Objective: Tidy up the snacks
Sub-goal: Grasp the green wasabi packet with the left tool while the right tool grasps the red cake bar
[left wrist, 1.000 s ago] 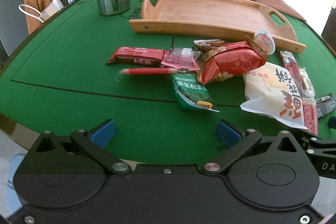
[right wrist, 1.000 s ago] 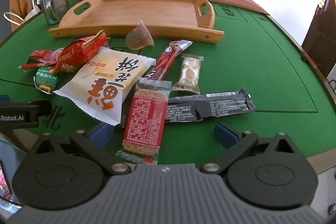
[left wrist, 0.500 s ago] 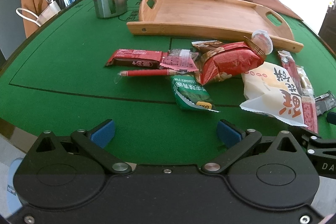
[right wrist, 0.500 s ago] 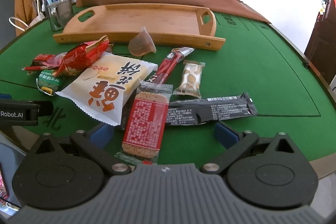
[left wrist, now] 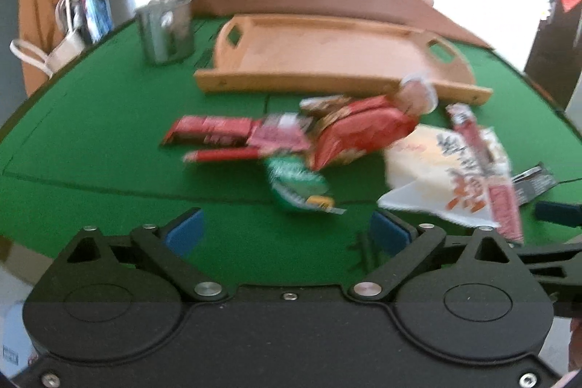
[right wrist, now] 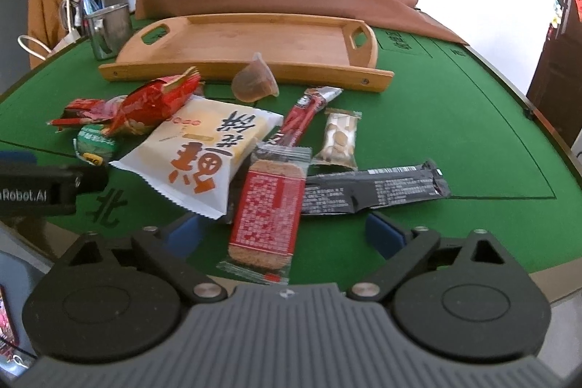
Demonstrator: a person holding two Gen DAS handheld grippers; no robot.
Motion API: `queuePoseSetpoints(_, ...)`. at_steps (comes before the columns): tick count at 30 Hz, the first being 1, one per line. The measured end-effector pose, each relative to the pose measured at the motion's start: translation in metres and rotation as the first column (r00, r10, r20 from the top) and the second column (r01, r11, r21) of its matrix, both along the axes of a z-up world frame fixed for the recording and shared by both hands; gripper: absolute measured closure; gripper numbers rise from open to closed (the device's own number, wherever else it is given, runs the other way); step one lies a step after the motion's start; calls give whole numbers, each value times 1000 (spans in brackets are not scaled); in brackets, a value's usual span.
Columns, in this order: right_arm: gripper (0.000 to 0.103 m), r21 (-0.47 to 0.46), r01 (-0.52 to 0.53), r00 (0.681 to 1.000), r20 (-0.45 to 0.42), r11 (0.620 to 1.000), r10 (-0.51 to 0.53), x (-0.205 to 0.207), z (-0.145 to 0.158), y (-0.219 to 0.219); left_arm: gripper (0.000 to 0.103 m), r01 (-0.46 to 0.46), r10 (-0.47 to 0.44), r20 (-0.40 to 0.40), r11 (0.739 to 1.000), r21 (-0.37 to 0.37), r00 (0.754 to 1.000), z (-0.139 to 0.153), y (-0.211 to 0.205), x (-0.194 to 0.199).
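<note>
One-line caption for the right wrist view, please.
Right gripper, jaws closing and gripping nothing, over a red-labelled cracker pack among snacks before an empty wooden tray.

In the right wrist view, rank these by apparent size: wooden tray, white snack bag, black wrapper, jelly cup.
Largest to smallest:
1. wooden tray
2. white snack bag
3. black wrapper
4. jelly cup

The nearer bag looks enlarged.

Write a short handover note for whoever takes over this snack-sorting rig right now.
Left gripper: empty, fingers closing on nothing, low over the felt before the green packet.
Right gripper: empty, closing, the red biscuit pack lying between its fingers, untouched.
Snacks: all loose on the table.
Tray: empty, behind the pile.
Done: nothing. Left: move every snack into the tray.
</note>
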State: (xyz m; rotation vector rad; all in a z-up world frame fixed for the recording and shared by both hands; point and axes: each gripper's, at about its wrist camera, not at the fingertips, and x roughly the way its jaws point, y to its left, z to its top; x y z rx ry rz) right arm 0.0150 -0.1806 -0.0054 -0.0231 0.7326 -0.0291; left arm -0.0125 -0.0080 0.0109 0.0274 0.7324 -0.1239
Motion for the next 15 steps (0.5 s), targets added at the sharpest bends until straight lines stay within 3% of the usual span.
queuePoseSetpoints(5, 19, 3, -18, 1000, 16, 1000, 18, -2, 4, 3, 34, 9, -9, 41, 1000, -6, 999, 9, -3, 3)
queuePoseSetpoints(7, 23, -9, -29, 999, 20, 1000, 29, -1, 4, 5, 51, 0, 0, 36, 1000, -5, 999, 8, -3, 7)
queuePoseSetpoints(8, 25, -13, -35, 999, 23, 999, 35, 0, 5, 7, 54, -5, 5, 28, 1000, -6, 1000, 7, -2, 10)
queuePoseSetpoints(12, 38, -9, -40, 998, 38, 999, 40, 7, 8, 9, 60, -20, 20, 6, 999, -26, 1000, 0, -2, 19)
queuePoseSetpoints(15, 44, -12, -38, 998, 48, 999, 38, 8, 11, 9, 58, -21, 21, 2, 999, -27, 1000, -3, -4, 22)
